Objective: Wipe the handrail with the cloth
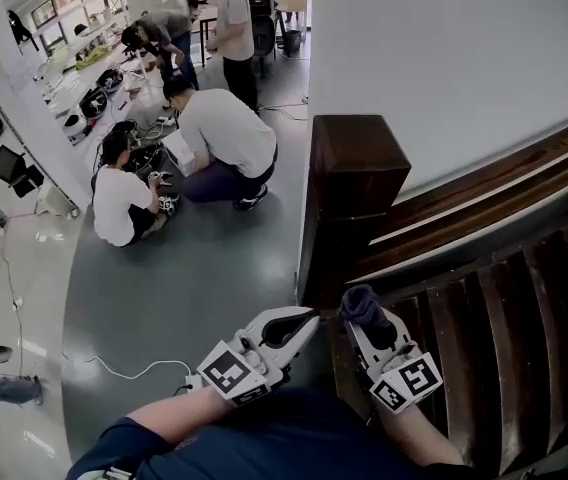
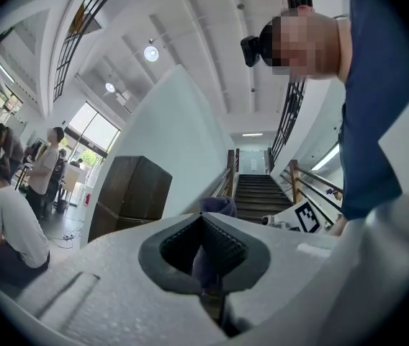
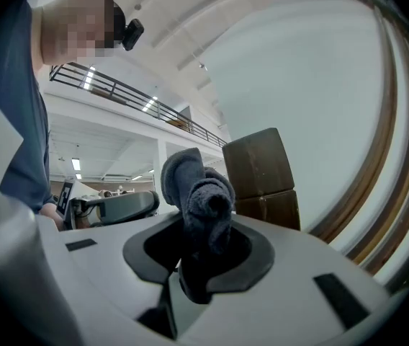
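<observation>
Your right tongs (image 3: 203,265) pinch the dark cloth (image 3: 203,197), bunched upright, just beside the post (image 1: 356,183) at the lower end of the handrail (image 1: 504,183); your left tongs (image 2: 206,262) pressed together, empty, close alongside.

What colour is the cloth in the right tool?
Dark bluish-grey cloth, clearest in the right gripper view.
</observation>
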A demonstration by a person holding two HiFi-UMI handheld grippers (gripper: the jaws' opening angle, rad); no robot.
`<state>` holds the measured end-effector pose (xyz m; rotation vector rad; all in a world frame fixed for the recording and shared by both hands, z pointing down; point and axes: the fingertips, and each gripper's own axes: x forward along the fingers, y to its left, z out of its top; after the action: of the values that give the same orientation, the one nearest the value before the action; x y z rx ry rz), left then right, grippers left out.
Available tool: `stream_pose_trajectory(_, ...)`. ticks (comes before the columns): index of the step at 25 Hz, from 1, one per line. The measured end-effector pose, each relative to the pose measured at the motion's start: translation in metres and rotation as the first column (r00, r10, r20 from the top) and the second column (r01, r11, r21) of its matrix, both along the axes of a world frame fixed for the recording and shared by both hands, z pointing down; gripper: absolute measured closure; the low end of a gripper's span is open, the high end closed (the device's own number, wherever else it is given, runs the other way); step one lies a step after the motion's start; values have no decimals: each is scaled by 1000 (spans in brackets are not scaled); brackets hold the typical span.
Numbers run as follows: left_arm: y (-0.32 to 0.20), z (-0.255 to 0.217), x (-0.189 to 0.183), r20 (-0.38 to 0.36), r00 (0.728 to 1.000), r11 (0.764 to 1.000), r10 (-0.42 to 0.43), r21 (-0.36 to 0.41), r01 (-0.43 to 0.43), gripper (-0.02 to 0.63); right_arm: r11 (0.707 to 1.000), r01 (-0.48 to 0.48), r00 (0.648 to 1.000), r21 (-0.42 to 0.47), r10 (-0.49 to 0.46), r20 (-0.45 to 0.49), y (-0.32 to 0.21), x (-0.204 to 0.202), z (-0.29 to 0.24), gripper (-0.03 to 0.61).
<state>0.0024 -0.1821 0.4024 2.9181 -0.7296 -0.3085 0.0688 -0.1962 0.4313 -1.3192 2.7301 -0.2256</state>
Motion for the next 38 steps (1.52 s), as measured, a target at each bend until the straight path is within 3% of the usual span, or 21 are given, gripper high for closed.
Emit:
stream_pose_trajectory(12,-66,-42,41,-1,997,997,-73,40,73,611,995,-1,1000,99,3,-13,-84,59,-53,483)
stream_pose_trajectory(21,-93,-35,51,3,997,997,-73,31,73,609,980,-73,997,185,75,-6,-152,88,-81,483)
stream_pose_trajectory(28,-97,-26,69,22,998,998,-63,18,63,609,972,-82,997,220,83,3,-170,109,-100,482)
stream_pose_trajectory(38,-105,-9,70,35,995,995,-91,-36,92,609,965,-66,997,254,57,42,-179,106,-97,483)
